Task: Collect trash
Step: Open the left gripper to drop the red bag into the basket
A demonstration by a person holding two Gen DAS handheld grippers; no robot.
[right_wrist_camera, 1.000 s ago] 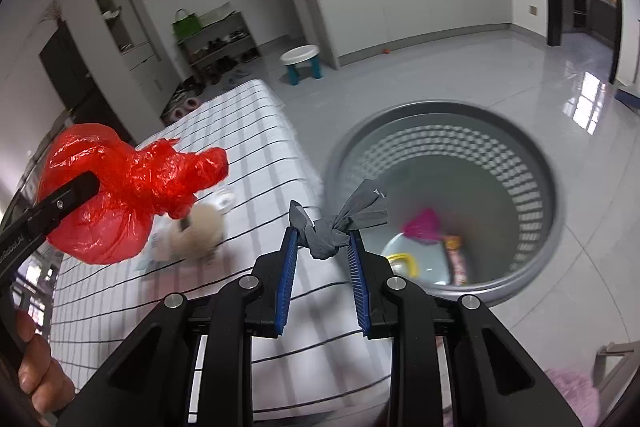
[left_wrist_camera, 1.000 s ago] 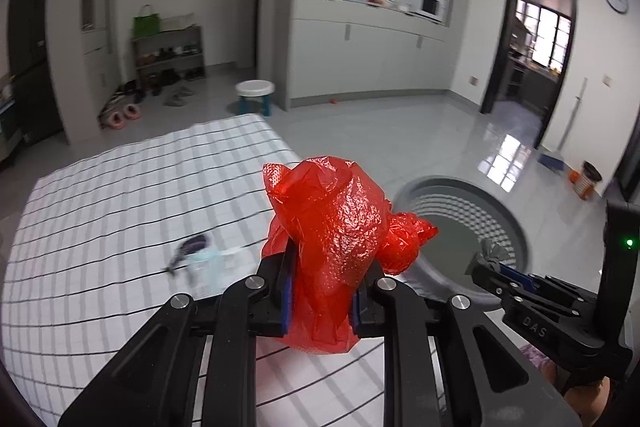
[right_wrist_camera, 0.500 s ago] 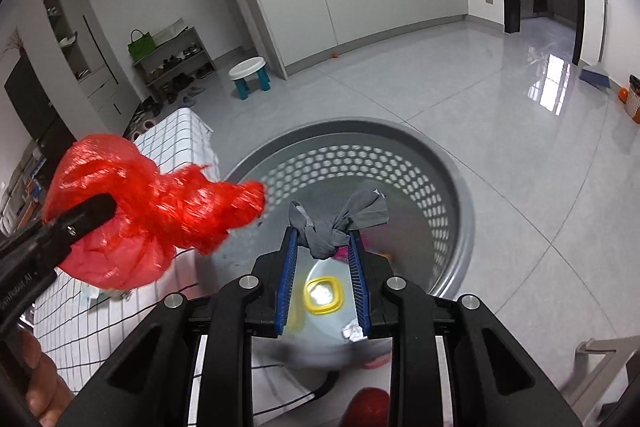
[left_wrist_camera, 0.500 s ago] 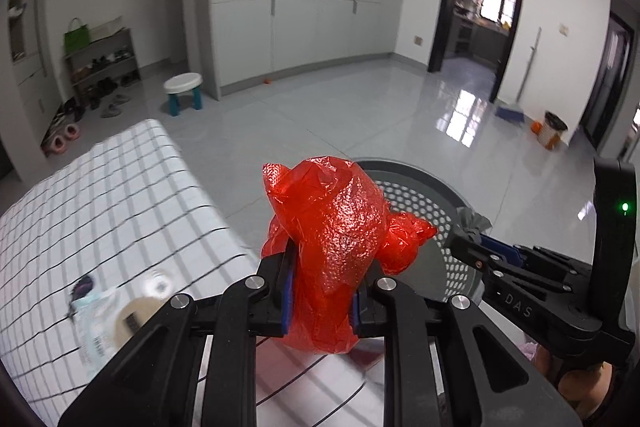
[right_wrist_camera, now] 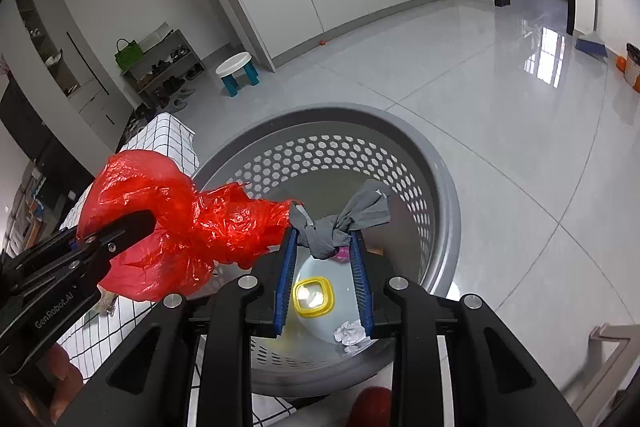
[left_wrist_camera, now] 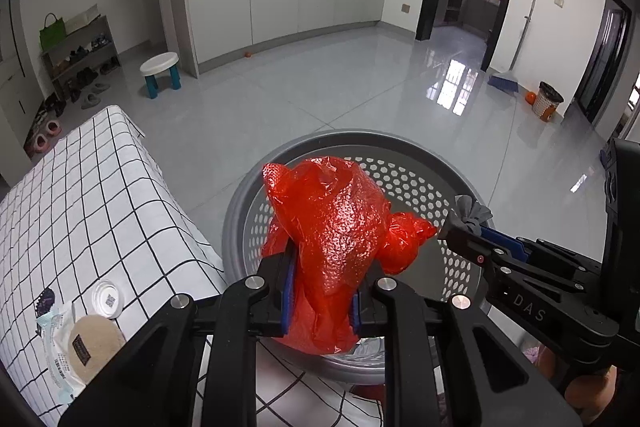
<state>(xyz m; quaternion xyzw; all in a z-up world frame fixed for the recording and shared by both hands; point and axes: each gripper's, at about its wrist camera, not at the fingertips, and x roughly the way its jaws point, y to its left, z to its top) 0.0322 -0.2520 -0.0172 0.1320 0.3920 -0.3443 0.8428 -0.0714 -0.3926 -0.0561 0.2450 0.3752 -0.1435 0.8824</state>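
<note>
Fingers: L [left_wrist_camera: 320,299] clamped on red bag [left_wrist_camera: 336,227], R [right_wrist_camera: 324,275] opening w/ grey scrap [right_wrist_camera: 340,223] between, over basket [right_wrist_camera: 444,195].

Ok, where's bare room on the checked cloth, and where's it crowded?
The checked cloth is bare from its far edge down to the white lid. Crowded at the near left: lid, tan pad and wrapper bunched together. The grey basket borders its right.

Your way down into the gray basket [right_wrist_camera: 448,211] is wide open. Only small trash lies at its bottom. The checkered surface [left_wrist_camera: 80,211] presses close against its left rim.
</note>
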